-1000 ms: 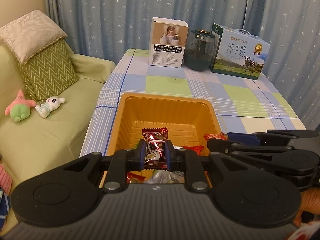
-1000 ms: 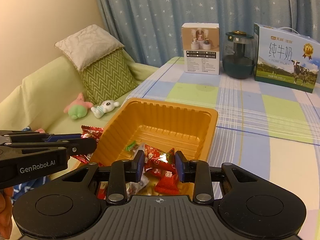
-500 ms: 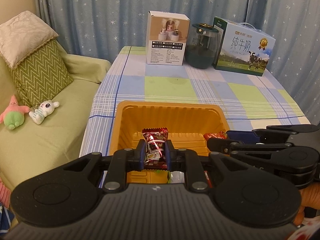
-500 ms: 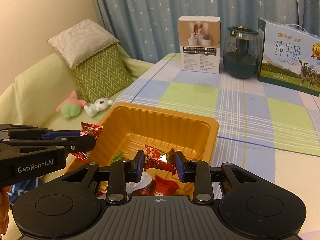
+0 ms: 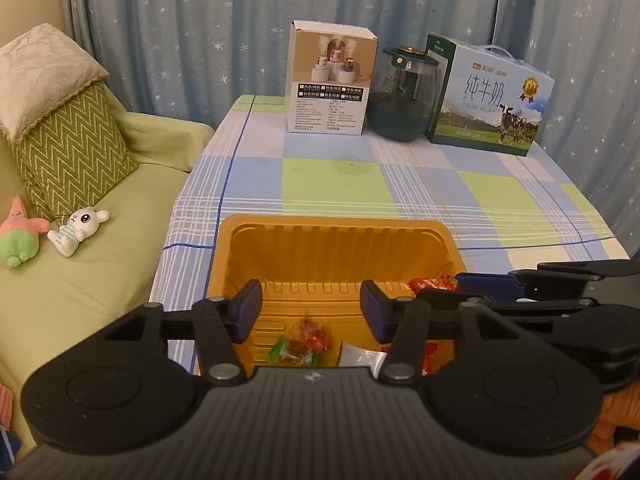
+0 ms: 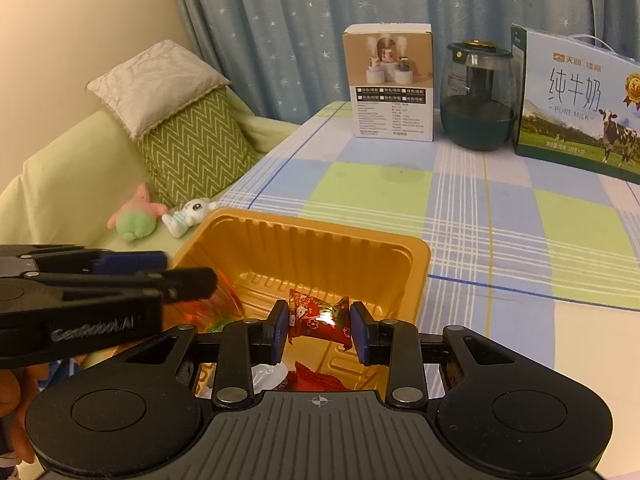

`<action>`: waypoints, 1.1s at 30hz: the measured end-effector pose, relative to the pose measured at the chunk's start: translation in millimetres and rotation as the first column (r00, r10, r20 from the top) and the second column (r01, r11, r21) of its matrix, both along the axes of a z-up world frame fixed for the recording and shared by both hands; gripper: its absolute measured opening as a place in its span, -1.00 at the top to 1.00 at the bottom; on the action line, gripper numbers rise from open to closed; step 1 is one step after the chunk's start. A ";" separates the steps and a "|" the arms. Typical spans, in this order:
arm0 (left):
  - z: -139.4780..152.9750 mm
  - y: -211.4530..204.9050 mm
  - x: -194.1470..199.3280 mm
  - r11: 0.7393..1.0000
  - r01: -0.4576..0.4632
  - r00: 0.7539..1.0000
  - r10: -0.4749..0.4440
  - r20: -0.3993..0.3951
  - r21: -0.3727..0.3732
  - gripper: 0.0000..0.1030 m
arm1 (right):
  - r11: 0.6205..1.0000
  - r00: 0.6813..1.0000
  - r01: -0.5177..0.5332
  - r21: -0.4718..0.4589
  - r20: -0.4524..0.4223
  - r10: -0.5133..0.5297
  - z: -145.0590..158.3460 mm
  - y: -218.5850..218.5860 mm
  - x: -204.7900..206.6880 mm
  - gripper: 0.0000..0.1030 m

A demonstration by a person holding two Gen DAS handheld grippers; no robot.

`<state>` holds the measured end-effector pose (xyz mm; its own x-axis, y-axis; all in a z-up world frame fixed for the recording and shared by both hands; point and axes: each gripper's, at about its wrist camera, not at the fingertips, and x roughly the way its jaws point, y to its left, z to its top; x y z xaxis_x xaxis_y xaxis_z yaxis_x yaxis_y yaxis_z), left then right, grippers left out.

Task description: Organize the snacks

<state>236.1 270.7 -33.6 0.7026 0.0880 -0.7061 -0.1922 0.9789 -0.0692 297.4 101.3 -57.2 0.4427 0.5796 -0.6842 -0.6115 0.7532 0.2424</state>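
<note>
1. Left gripper (image 5: 310, 312): jaws had just been opening and stood released, nothing between them, poised over the near half of the tray, presumably so its candy would fall inside.
2. Orange plastic tray (image 5: 336, 240): sat at the worktop's (image 5: 340, 184) near edge, at 6 o'clock from the humidifier box (image 5: 330, 80). It served as the collecting point.
3. Loose wrapped candies (image 5: 304, 344): lay on the tray floor, below the open jaws.
4. Right gripper (image 6: 319, 326): jaws clenched on a red foil candy (image 6: 320, 316), held by its ends above the tray, likely awaiting release.
5. Glass jar (image 5: 402, 96) and milk carton (image 5: 490, 96): stood at 12 to 1 o'clock, well clear of the tray.
</note>
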 end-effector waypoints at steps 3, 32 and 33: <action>-1.7 3.3 -7.0 1.000 -0.018 1.000 0.018 -0.008 0.004 0.02 | 1.000 1.000 0.002 0.005 -0.006 -0.002 -0.7 -1.9 0.1 0.35; 21.0 -11.9 -105.1 0.992 -0.106 0.994 0.105 0.013 0.068 -0.94 | 0.996 0.996 0.081 0.042 -0.048 -0.079 27.2 -34.8 -47.0 -0.36; 23.8 -15.0 -110.3 0.992 -0.111 0.994 0.110 0.017 0.066 -0.95 | 0.996 0.995 0.086 0.036 -0.049 -0.084 29.2 -38.3 -53.6 -0.37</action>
